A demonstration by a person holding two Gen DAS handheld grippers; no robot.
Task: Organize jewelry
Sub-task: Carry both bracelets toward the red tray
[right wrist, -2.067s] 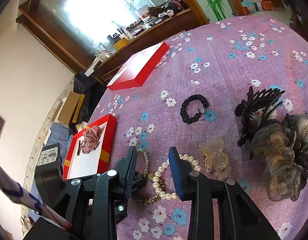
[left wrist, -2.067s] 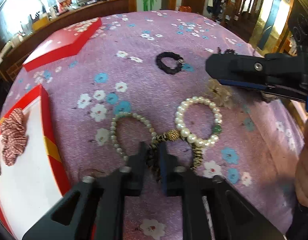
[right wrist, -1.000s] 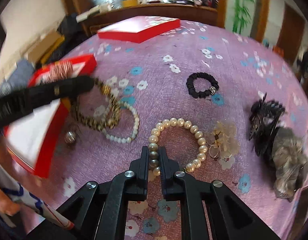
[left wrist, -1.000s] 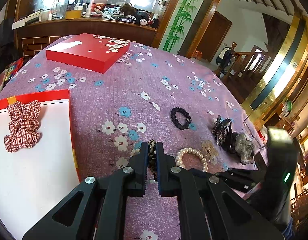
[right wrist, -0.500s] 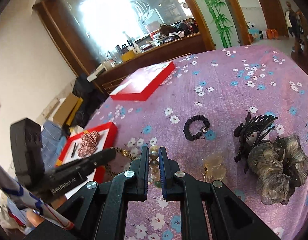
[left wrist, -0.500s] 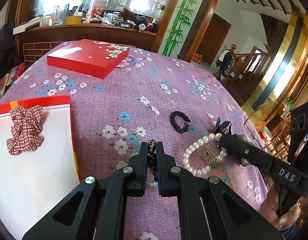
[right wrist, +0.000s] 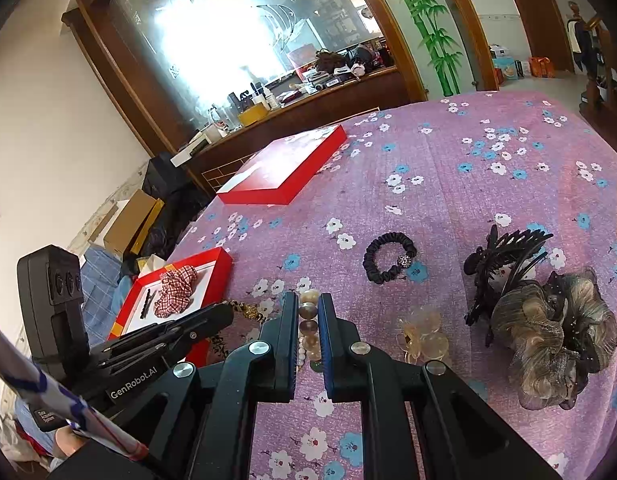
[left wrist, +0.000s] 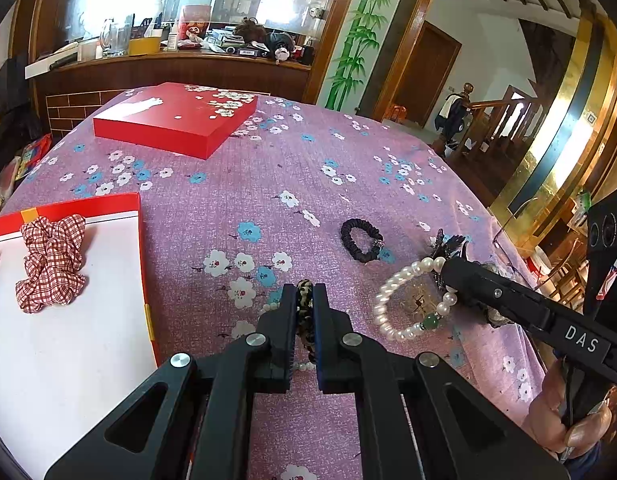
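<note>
My left wrist camera sits just behind the left gripper (left wrist: 304, 300) and looks forward, slightly down, across the purple tablecloth (left wrist: 268, 168) toward the wooden counter, with the open red box (left wrist: 68, 320) close at its left. My right wrist camera looks from behind the right gripper (right wrist: 308, 312), from farther right, facing the same counter. Both views share the red lid (left wrist: 176, 120) (right wrist: 284, 172), the black scrunchie (left wrist: 360, 238) (right wrist: 388, 262) and each other's gripper

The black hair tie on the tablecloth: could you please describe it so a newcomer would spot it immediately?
Start at the purple floral tablecloth. Left of the black claw clip lies the black hair tie, a small ruched fabric ring lying flat by itself. Its single sparkly bead sets it apart from the pearl bracelet nearby.
</note>
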